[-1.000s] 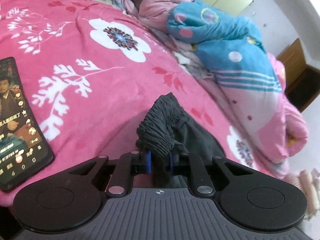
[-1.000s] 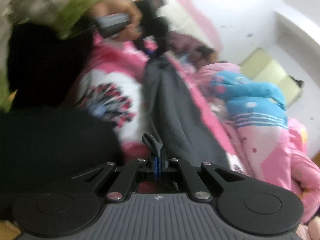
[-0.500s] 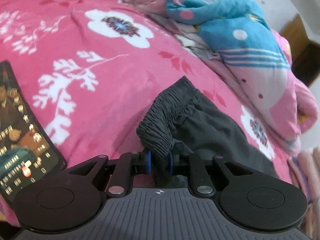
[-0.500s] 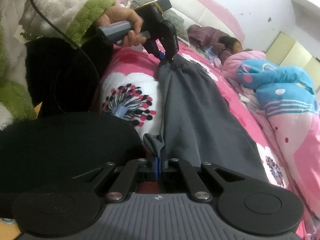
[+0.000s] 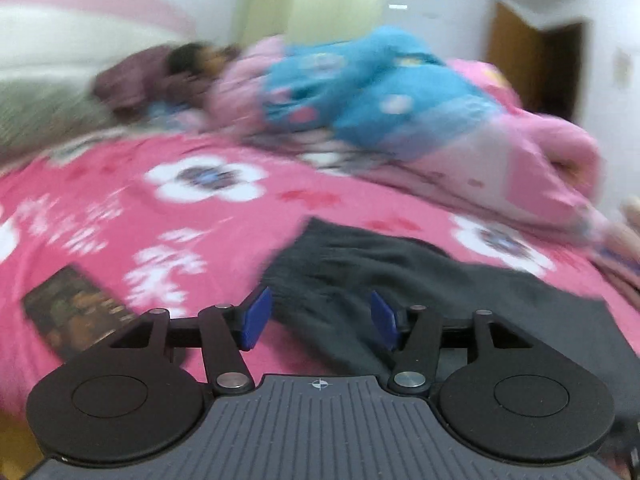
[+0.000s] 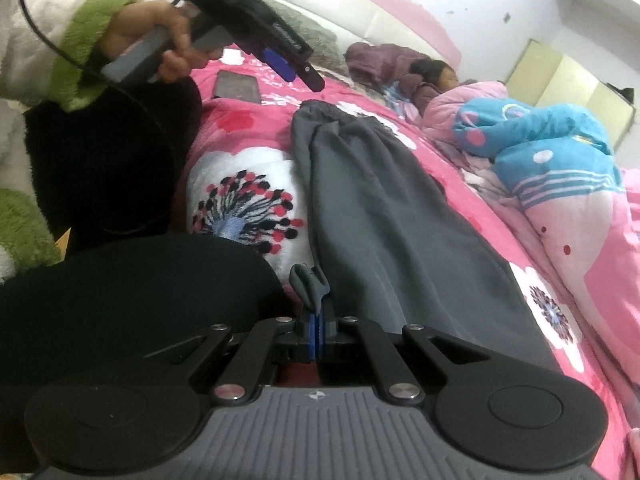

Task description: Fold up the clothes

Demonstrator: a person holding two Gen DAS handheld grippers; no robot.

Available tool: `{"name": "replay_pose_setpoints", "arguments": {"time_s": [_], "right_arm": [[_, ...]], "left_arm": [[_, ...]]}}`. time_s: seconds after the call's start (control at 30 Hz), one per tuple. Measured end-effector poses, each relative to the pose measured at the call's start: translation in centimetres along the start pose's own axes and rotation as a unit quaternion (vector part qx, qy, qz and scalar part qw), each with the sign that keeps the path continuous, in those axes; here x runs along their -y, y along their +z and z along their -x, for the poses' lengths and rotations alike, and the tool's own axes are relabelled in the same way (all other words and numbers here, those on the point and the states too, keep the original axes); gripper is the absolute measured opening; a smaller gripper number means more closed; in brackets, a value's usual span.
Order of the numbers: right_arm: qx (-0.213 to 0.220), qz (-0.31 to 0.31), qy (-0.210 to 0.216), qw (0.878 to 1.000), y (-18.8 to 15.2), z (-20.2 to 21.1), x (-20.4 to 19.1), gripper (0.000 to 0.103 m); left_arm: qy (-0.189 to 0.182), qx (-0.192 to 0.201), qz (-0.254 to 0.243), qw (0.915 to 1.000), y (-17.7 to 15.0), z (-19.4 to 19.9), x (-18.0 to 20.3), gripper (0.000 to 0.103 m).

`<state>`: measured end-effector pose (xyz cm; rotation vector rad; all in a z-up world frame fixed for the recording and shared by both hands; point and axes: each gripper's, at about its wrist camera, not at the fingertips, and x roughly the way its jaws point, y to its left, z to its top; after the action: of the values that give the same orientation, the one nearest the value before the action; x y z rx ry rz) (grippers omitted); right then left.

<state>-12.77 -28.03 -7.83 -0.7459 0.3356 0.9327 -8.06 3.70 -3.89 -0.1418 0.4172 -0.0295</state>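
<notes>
A pair of dark grey trousers [image 6: 384,216] lies stretched lengthwise on a bright pink blanket [image 6: 248,136] printed with white flowers, which covers a bed. The right gripper [image 6: 317,334] has its two blue pads pressed together on a small bunch of the trousers' cloth at the near end, so that a tuft of fabric stands up just above the pads. The far end of the trousers, with its gathered waistband, rests flat on the blanket. Above it, in the right wrist view, the left gripper [image 6: 290,65] hangs clear of the cloth, held by a hand [image 6: 160,46] that comes out of a white fleece sleeve with a green cuff [image 6: 86,46]. Its jaws are opening: in the blurred left wrist view the left gripper's [image 5: 318,322] blue pads [image 5: 256,318] stand spread apart, and the trousers [image 5: 400,280] lie on the blanket [image 5: 100,184] beyond and below them, touched by neither pad. A phone [image 5: 76,314] with a lit screen lies on the blanket to the left of the trousers, well apart from them. At the far side of the bed a person [image 6: 432,80] lies under a pink and blue quilt [image 6: 552,148].
</notes>
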Motion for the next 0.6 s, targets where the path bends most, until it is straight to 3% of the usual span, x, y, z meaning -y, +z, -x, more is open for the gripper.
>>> {"name": "replay_pose_setpoints", "arguments": {"time_s": [0.1,0.17,0.3,0.4,0.47,0.6], "right_arm": [[0.004,0.002,-0.008,1.000,0.1,0.1,-0.2,0.001],[0.006,0.004,-0.012,1.000,0.2,0.4,-0.2,0.001],[0.009,0.020,-0.020,1.000,0.4,0.6,-0.3,0.001],[0.010,0.036,-0.026,0.999,0.5,0.6,-0.6,0.001],[0.008,0.048,-0.030,0.998,0.3,0.4,-0.9,0.001],[0.002,0.072,-0.039,0.997,-0.3,-0.1,-1.9,0.001]], "left_arm": [[-0.096,-0.014,-0.091,0.9911,-1.2,0.6,3.5,0.055],[-0.157,-0.022,-0.140,0.9774,-2.0,0.7,5.8,0.055],[-0.226,-0.034,-0.207,0.9512,-3.2,-0.4,10.3,0.055],[-0.260,-0.058,-0.244,0.9325,-3.6,-2.8,12.9,0.054],[-0.260,-0.075,-0.268,0.9245,-4.0,-4.5,14.2,0.054],[-0.247,-0.101,-0.278,0.9225,-4.1,-6.6,15.2,0.054]]}}
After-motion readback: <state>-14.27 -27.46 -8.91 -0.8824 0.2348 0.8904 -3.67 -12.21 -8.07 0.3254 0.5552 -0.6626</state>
